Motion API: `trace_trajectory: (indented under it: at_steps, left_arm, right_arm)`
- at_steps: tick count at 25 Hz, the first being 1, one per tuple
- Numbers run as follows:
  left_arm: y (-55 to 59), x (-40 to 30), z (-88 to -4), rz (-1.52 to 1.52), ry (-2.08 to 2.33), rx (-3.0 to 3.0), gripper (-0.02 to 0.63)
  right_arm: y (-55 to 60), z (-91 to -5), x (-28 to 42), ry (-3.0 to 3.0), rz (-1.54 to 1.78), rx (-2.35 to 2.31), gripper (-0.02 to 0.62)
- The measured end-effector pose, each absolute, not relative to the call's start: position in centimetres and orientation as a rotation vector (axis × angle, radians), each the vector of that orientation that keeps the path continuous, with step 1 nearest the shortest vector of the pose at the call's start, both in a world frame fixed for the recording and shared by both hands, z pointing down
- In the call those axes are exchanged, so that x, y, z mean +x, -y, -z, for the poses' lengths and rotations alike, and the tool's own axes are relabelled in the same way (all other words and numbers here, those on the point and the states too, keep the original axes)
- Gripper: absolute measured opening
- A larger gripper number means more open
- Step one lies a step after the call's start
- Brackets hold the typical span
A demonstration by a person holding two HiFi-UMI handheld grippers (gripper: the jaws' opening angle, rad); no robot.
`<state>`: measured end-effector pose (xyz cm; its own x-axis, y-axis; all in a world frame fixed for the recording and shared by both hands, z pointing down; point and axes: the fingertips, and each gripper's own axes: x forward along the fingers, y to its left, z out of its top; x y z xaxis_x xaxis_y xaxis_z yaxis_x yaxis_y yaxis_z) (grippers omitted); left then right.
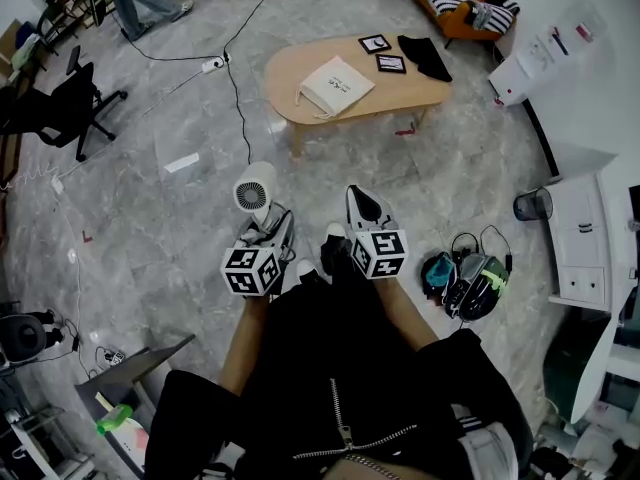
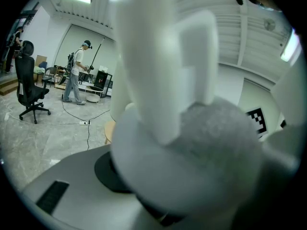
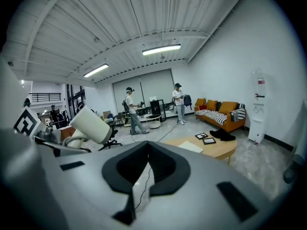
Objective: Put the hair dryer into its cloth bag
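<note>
A white hair dryer (image 1: 254,190) sticks up from my left gripper (image 1: 268,230), which is shut on its handle. In the left gripper view the hair dryer (image 2: 192,143) fills almost the whole picture and hides the jaws. My right gripper (image 1: 358,198) is beside it on the right, shut with nothing in it; its jaws (image 3: 147,152) meet. From that gripper I see the hair dryer (image 3: 88,125) at the left. The cream cloth bag (image 1: 337,85) lies flat on the low wooden table (image 1: 296,72), well ahead of both grippers, and the bag (image 3: 191,147) also shows in the right gripper view.
On the table lie two framed pictures (image 1: 376,43) and a black cloth (image 1: 425,58). A cable and power strip (image 1: 212,65) cross the floor left of the table. A black office chair (image 1: 60,108) stands far left. Headsets (image 1: 470,278) lie on the floor right, near white cabinets (image 1: 585,238).
</note>
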<state>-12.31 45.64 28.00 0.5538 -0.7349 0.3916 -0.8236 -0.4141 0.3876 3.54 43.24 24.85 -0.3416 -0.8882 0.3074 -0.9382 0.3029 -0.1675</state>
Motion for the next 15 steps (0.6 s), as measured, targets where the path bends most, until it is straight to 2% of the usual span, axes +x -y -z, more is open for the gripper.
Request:
trace_trajectory:
  at_steps: [15]
  left_arm:
    - [-45.3,-8.8,-26.2,-0.191,1.239,2.244,0.207]
  right_arm:
    - [-42.5,-23.7,5.9,2.444,-0.501,1.644,0.011]
